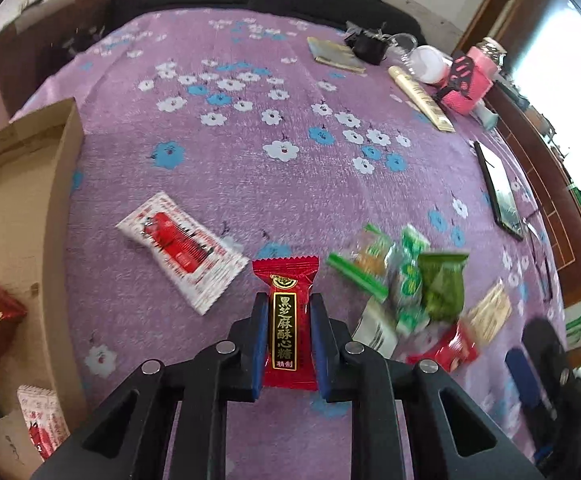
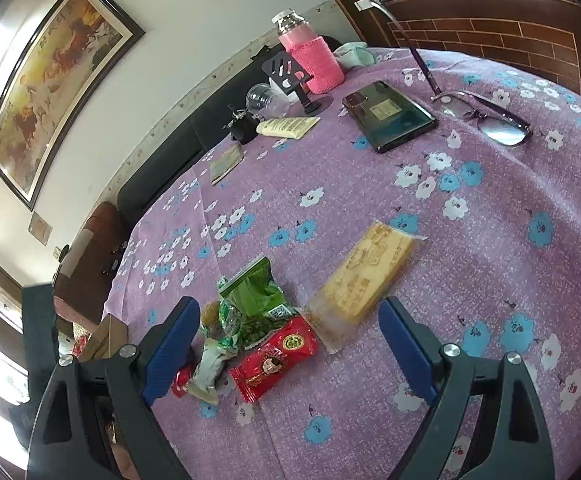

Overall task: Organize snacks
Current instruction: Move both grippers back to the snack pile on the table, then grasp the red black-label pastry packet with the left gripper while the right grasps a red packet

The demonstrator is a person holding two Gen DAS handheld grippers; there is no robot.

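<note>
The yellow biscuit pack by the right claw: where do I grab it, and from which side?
Grip the yellow biscuit pack across its narrow width, mid-length, coming down from above. It lies flat, long and slim, apart from the snack pile, and the open right claw spans that width.

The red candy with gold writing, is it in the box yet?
Not yet. The red candy is pinched in the left gripper over the purple tablecloth, outside the cardboard box.

Home, floral tablecloth, framed painting
</note>
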